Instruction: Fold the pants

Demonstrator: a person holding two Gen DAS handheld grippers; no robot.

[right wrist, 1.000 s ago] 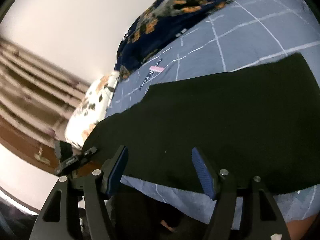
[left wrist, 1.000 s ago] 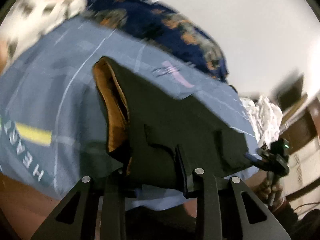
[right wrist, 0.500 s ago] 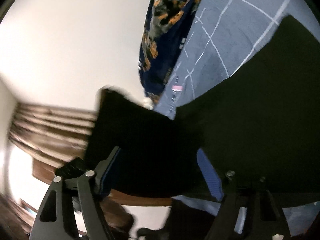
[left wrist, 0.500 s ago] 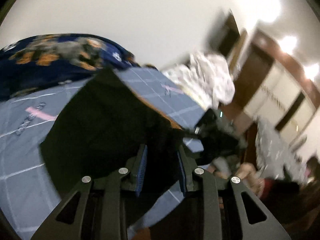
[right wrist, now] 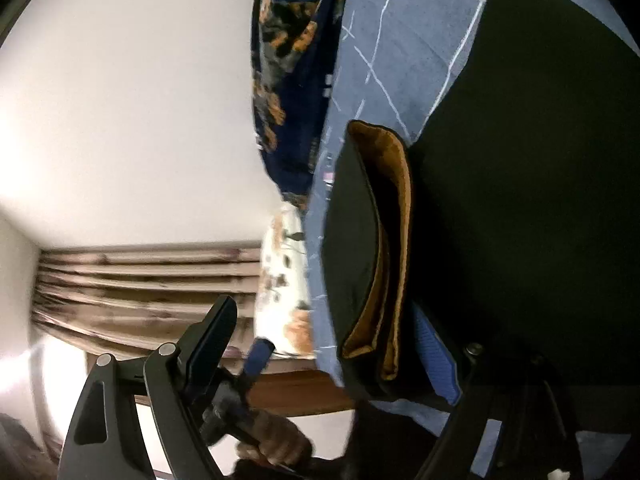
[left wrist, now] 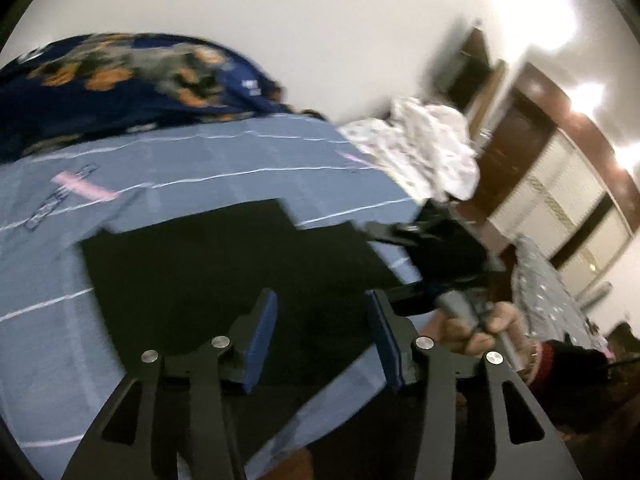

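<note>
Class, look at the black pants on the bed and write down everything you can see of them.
The black pants are dark, matte cloth with an orange-brown lining that shows where the waistband gapes. They lie folded on the blue checked bedsheet, one layer over another, with straight edges and a stepped corner at the far side. The left gripper stands open over the near edge, its jaws having just opened, pads off the cloth. The right gripper is open beside the waistband end, gripping nothing.
</note>
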